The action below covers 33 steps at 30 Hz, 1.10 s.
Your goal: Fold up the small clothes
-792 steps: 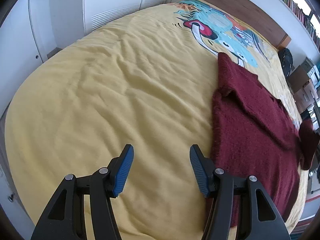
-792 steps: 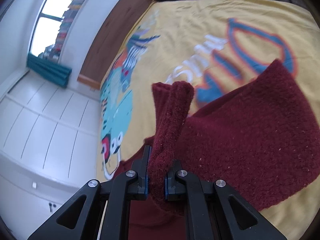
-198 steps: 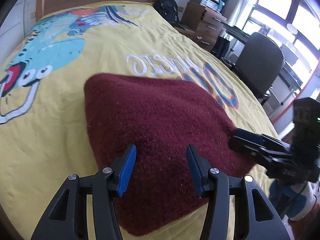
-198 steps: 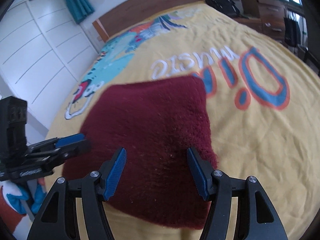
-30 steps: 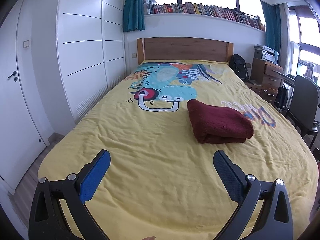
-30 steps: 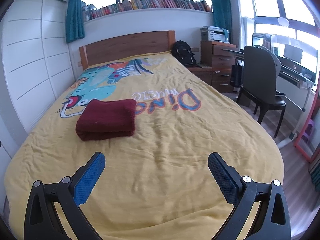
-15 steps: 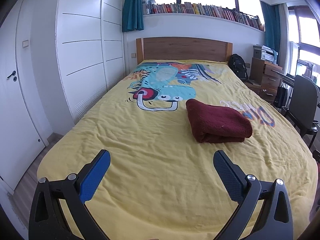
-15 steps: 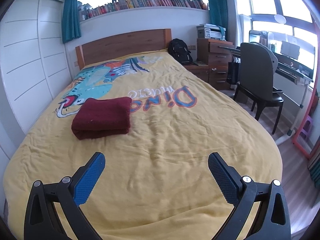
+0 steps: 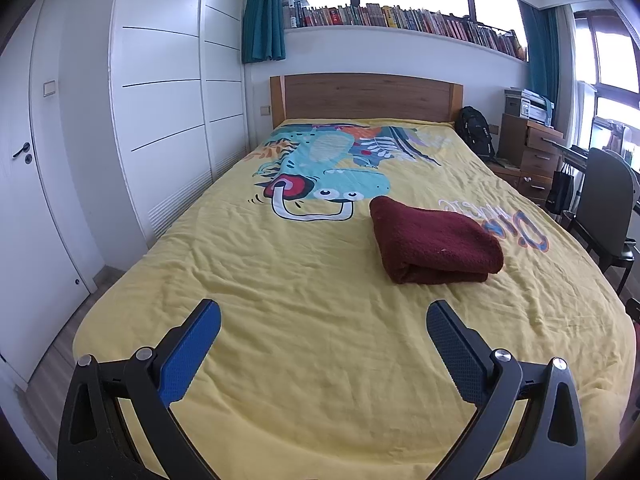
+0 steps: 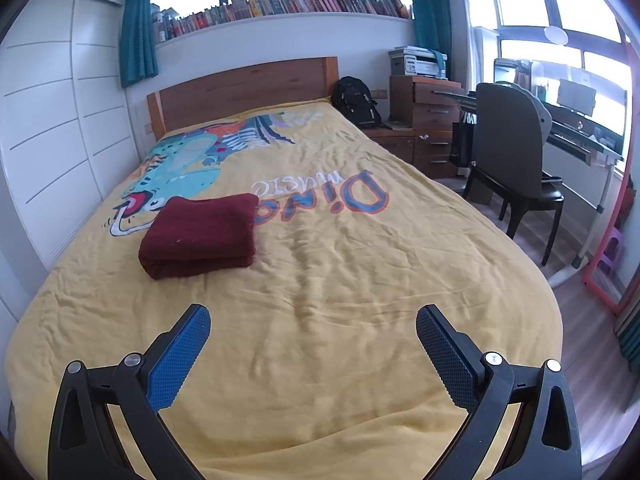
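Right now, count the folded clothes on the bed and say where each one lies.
1. A folded maroon garment lies on the yellow bedspread, beside the dinosaur print and partly over the lettering. Both grippers, left and right, hang open, apart from it. No other garment shows.

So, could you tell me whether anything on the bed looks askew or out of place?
Nothing stands out. The folded maroon garment lies as a compact bundle on the yellow bedspread, edges roughly aligned. The left gripper and right gripper are open and clear of it.
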Each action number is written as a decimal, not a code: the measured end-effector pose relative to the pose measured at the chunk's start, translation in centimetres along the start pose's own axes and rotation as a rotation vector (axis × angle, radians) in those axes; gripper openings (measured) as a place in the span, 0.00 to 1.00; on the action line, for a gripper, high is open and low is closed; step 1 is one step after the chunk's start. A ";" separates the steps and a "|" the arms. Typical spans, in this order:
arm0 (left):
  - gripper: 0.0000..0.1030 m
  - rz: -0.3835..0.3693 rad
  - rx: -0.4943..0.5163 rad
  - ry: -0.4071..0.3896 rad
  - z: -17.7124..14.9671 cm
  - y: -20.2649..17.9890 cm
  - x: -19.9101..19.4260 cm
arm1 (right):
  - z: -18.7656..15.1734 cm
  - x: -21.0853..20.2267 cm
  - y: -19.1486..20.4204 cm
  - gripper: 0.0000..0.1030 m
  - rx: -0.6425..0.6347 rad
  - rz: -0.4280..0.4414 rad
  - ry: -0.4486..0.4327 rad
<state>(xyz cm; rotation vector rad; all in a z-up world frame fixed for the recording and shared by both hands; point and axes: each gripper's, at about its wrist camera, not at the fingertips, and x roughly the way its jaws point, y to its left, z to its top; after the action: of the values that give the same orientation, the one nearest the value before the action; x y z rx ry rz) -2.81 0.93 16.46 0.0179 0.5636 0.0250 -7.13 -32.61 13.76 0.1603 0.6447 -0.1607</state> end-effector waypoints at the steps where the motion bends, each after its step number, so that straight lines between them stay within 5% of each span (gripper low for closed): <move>1: 0.99 -0.001 -0.001 0.001 0.0 -0.1 0.0 | 0.0 0.0 0.0 1.00 0.000 0.000 0.000; 33: 0.99 -0.015 0.008 0.005 -0.3 -0.7 0.2 | -0.2 0.0 -0.6 1.00 0.005 -0.006 0.006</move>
<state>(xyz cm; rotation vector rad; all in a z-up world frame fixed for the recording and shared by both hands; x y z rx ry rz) -2.79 0.27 16.03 0.0216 0.5684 0.0084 -7.41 -33.18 13.54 0.1641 0.6507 -0.1679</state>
